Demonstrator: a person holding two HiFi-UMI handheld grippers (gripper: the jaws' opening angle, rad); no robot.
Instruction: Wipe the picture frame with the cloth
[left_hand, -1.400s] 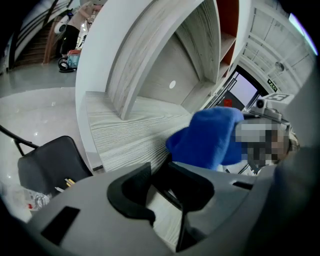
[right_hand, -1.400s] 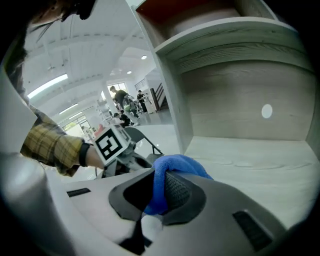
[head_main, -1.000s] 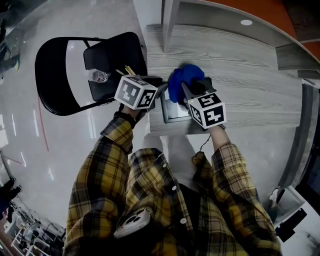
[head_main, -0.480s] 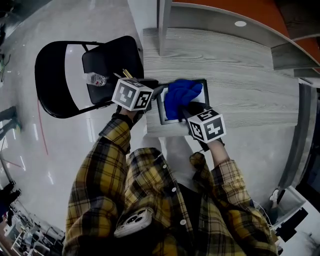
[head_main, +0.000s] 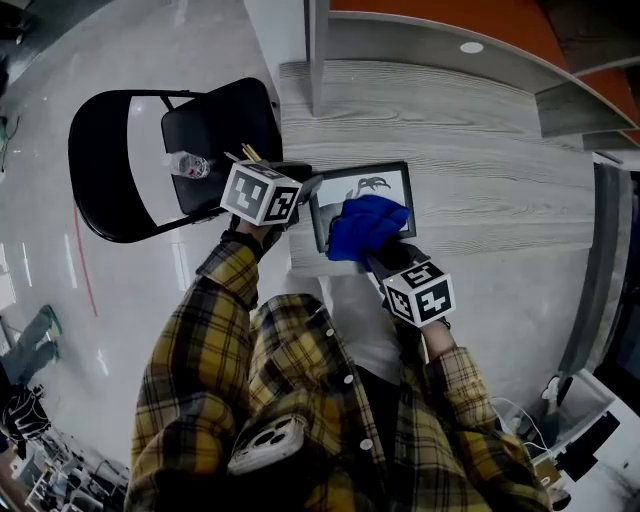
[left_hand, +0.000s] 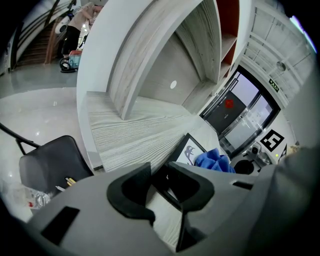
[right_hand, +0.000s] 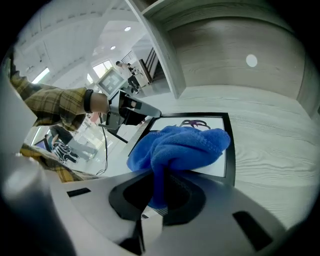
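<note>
Picture frame (head_main: 340, 195) is laid flat, glass up, near the front edge of the grey wood-grain shelf (head_main: 470, 120), with a small dark drawing seen at its far end. Its left edge is gripped by the left gripper (left_hand: 161, 172), whose jaws are closed onto the black moulding. This hold is judged to be there so that the frame is prevented from sliding while it is rubbed.

A blue microfibre cloth (right_hand: 175, 142) is pinched by one fold between the closed jaws of the right gripper (right_hand: 162, 182). The loose bunch is left bulging ahead of the jaws, so that soft fabric, not hard plastic, is pressed on the glass. The bunch is rested on the near part of the glass and over the near edge of the frame; the far part with the drawing is left uncovered. From this the wipe is judged to be under way, with the far end of the glass yet to be covered.

A black folding chair (head_main: 215, 120) is seen to the left of the shelf, with a water bottle (head_main: 190, 163) lying on its seat, well apart from the work.
</note>
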